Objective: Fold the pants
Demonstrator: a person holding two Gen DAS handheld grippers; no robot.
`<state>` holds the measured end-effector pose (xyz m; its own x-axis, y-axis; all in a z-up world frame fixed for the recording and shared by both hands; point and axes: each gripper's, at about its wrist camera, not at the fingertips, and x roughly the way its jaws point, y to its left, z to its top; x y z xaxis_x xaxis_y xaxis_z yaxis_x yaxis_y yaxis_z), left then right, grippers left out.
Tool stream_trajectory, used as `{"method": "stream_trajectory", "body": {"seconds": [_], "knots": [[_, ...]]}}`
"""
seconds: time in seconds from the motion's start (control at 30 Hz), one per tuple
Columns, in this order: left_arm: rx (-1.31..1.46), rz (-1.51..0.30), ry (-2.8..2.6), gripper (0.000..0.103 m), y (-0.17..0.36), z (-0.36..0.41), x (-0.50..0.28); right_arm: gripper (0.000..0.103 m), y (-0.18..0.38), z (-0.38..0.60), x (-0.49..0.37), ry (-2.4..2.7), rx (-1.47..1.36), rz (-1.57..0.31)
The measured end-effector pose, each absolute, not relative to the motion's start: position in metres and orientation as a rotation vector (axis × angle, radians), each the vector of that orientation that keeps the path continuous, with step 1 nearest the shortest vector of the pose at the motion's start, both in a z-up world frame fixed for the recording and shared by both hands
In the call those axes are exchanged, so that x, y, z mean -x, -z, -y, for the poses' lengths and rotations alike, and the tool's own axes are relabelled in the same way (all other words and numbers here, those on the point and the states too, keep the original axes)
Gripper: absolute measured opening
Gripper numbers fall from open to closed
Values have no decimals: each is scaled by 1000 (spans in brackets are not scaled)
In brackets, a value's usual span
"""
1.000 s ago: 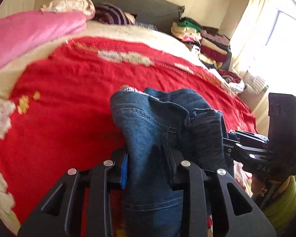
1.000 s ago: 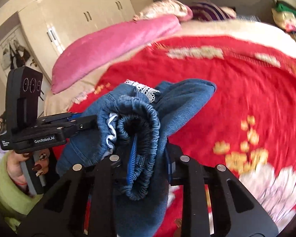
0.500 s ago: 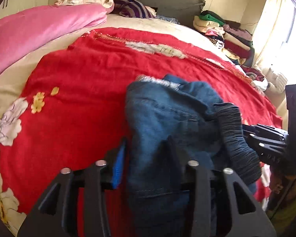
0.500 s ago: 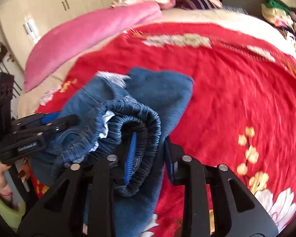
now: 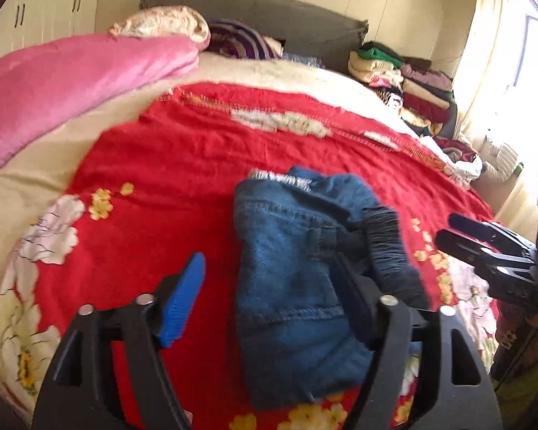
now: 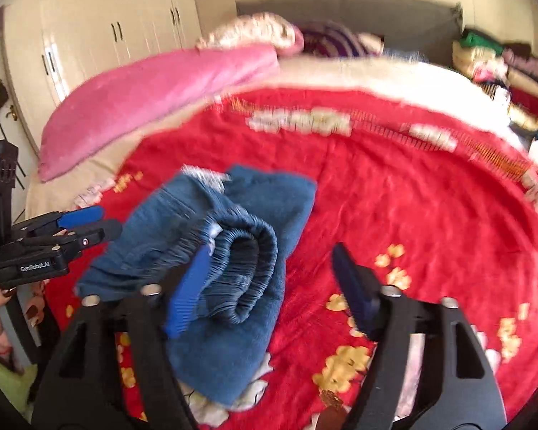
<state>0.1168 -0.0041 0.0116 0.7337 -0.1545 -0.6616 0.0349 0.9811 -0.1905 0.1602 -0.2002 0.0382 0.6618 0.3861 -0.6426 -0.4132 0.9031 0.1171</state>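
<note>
Left wrist view: our left gripper (image 5: 269, 301) and right gripper (image 6: 274, 286) gape, released; folded jeans (image 5: 297, 286) run lengthwise toward frame top.

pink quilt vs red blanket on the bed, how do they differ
The pink quilt is plain, while the red blanket carries yellow and white flowers. The quilt is bunched into a long roll along the bed's edge, while the blanket is spread flat across the middle. The folded jeans lie on the blanket; nothing lies on the quilt. Both are soft bedding on the same bed.
</note>
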Motion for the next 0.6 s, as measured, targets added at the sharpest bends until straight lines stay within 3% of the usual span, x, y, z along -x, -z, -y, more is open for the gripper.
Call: {"method": "stream_trajectory", "body": {"seconds": [0.07,0.17,0.3,0.6], "knots": [[164,-713,100,90,-22,4,-103,80,-55,205,-140,-444,57,-647],[158,-685,92,98,-34,5,-86,86,-73,210,-118,-447,67,-579],[150,-655,85,98,-46,6,-62,94,-92,218,-90,-417,85,-502],[129,-635,74,99,-56,7,-16,94,-97,231,-59,-388,74,-483]]}}
